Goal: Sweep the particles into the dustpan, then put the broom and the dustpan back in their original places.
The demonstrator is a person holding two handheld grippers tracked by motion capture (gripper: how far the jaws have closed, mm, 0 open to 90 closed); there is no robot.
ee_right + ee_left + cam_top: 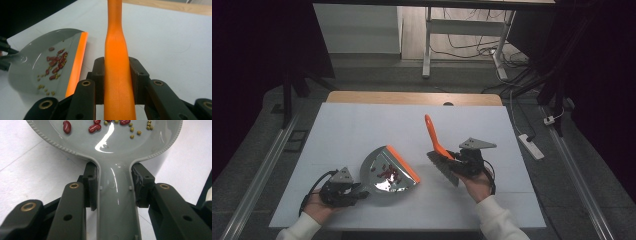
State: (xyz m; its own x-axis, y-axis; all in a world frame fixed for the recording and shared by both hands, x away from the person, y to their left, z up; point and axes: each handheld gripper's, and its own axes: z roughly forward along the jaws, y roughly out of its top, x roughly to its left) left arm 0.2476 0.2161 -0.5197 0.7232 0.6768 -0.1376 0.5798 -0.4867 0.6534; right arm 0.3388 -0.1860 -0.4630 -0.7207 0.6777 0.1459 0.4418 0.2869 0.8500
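1. High view: a white worktop carries the scene, and a person's two hands in white sleeves come in from the bottom edge. The left hand-held gripper sits near the front left of the worktop, clamped on the handle of a grey dustpan. The dustpan has an orange lip along its right, open edge, and a cluster of red beans lies in it. The right hand-held gripper is just right of the dustpan, apart from it, and grips a hand brush with an orange handle that rises up and away from the person. The brush head points down toward the worktop; from here it is hard to tell whether the bristles touch the surface.

2. Left gripper view: the two black jaws press on either side of the dustpan's grey handle, right where it widens into the pan. Inside the pan lie red kidney beans and small green beans, scattered toward the far part.

3. Right gripper view: the jaws are closed against both sides of the orange handle, which runs straight up the middle of the frame. To the left the dustpan rests on the white worktop, its orange lip facing the brush, with red and green beans gathered near the middle and back of the pan.
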